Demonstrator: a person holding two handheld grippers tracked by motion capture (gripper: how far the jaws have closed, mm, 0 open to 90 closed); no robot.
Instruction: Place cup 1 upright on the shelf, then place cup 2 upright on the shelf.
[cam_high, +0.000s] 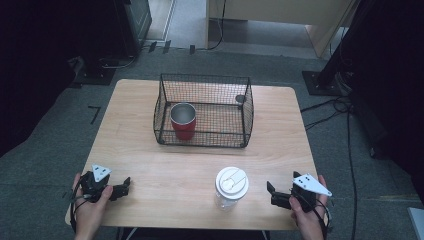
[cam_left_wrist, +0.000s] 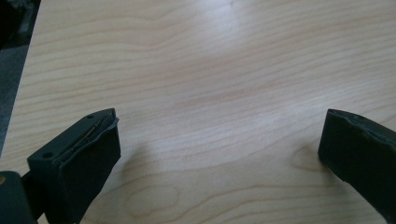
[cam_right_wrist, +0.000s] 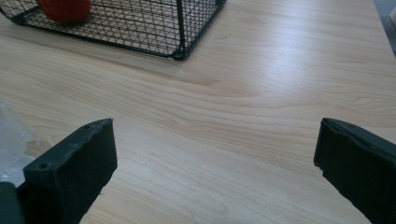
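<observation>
A black wire basket (cam_high: 247, 116) stands at the far middle of the wooden table (cam_high: 150, 160), with a red metal cup (cam_high: 183, 121) upright in its left half. A clear plastic cup with a white lid (cam_high: 231, 186) stands near the front edge, right of centre. My left gripper (cam_high: 123, 188) rests at the front left corner, open, with bare wood (cam_left_wrist: 219, 116) between its jaws. My right gripper (cam_high: 272, 192) sits at the front right, open, just right of the lidded cup. The right gripper view catches the basket's corner (cam_right_wrist: 180, 46), the red cup (cam_right_wrist: 63, 9) and the clear cup's edge (cam_right_wrist: 11, 135).
A wide strip of bare tabletop lies between the basket and the front edge. Grey floor surrounds the table, with cables (cam_high: 345, 115) at the right and dark stands (cam_high: 100, 70) at the back left.
</observation>
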